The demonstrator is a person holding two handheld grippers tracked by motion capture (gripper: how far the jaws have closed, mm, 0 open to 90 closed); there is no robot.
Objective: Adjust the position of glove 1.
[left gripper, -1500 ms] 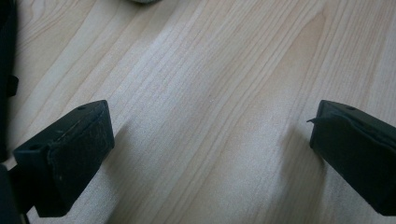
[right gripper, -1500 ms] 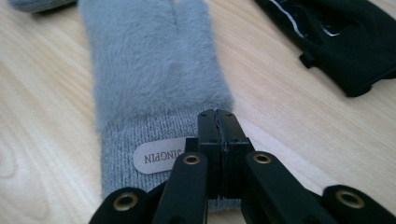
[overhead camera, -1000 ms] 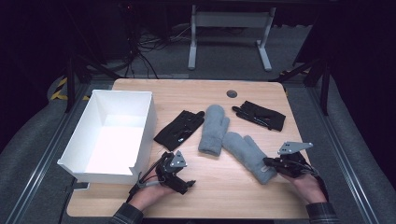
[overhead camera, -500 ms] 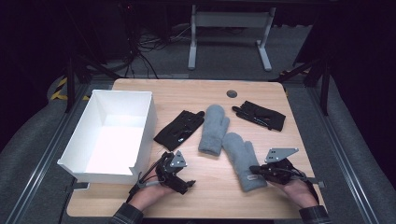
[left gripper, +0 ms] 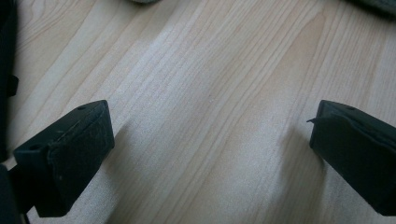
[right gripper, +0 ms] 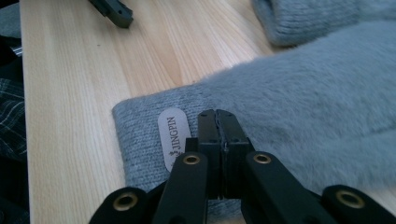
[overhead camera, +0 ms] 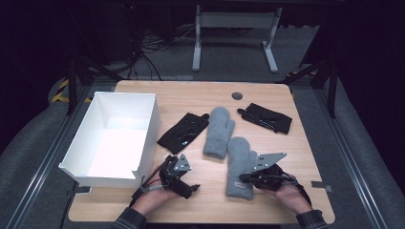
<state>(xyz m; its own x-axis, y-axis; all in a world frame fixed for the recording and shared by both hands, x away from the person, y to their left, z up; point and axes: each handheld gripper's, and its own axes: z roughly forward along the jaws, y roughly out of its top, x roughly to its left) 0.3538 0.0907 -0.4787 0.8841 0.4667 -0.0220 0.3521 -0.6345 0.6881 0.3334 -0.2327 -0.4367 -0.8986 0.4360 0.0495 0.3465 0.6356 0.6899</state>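
Step in hand: the right gripper (overhead camera: 244,178) drags a grey mitten (overhead camera: 239,167) by its cuff, I judge.
Right jaws: pressed together, pinching the cuff beside the label (right gripper: 173,138).
Left gripper (overhead camera: 184,183): jaws spread over bare counter (left gripper: 210,93), holding nothing.
Mitten's place: near edge of the counter, just beside the second grey mitten (overhead camera: 218,131).
Next move: probably pairing the mittens or carrying this one to the white box (overhead camera: 143,138); the thin pinch must not slip.

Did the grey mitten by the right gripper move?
Yes. The near grey mitten swung from slanted to straight, cuff toward the table's near edge, dragged by the right gripper.
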